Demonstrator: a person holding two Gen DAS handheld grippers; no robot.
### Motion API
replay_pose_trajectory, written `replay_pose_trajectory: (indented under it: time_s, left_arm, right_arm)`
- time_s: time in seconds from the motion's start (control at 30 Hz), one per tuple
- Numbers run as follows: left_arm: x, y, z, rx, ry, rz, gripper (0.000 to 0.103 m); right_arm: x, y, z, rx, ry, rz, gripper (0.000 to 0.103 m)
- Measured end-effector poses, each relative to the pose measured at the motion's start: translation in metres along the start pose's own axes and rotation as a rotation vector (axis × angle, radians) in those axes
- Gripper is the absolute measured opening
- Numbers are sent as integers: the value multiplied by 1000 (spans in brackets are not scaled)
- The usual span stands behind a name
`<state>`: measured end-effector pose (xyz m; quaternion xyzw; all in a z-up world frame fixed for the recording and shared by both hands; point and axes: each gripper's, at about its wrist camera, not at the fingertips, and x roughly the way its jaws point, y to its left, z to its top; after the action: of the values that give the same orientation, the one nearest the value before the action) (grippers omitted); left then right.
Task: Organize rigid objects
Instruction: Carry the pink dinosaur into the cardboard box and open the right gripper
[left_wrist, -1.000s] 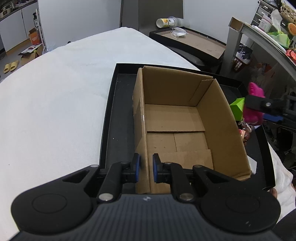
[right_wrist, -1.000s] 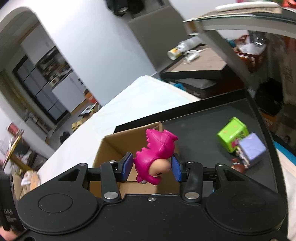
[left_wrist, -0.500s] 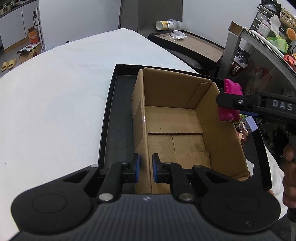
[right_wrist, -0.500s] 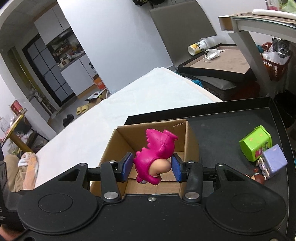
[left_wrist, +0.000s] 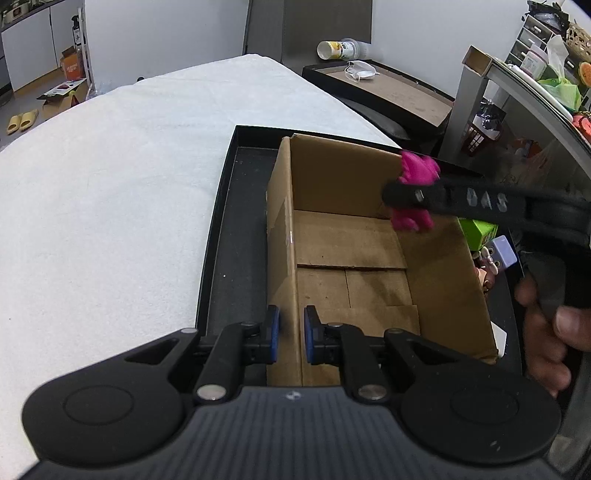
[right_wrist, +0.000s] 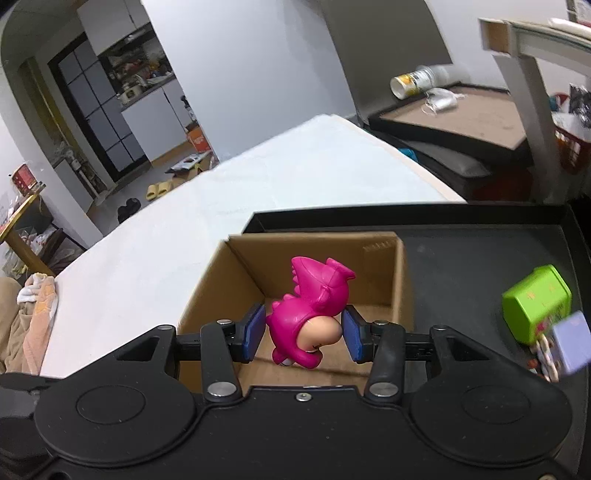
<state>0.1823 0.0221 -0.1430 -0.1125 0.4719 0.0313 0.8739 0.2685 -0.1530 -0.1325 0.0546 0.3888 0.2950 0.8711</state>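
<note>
On the white tabletop (left_wrist: 110, 206) a black tray (left_wrist: 236, 236) carries the cardboard box (left_wrist: 354, 254), whose near wall the left claw (left_wrist: 291, 334) pinches, while the right claw (right_wrist: 304, 338) clamps the pink dinosaur figure (right_wrist: 312, 314) above the box's opening.

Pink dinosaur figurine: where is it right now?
The pink plastic dinosaur figurine is clamped in the right gripper, held above the open brown cardboard box near its far right corner; in the left wrist view the green cube sits just beyond.
</note>
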Motion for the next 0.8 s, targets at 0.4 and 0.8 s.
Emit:
replay_pose_trajectory:
  time_s: [0.4,0.8]
  left_arm:
    - [0,-1,2,-8,14,27,13]
    - [-4,-8,-2,12,13,49,13]
  right_arm:
    - [-26,2,7,12,-50,9,53]
    - [-54,-20,2,74,-9,-39,53]
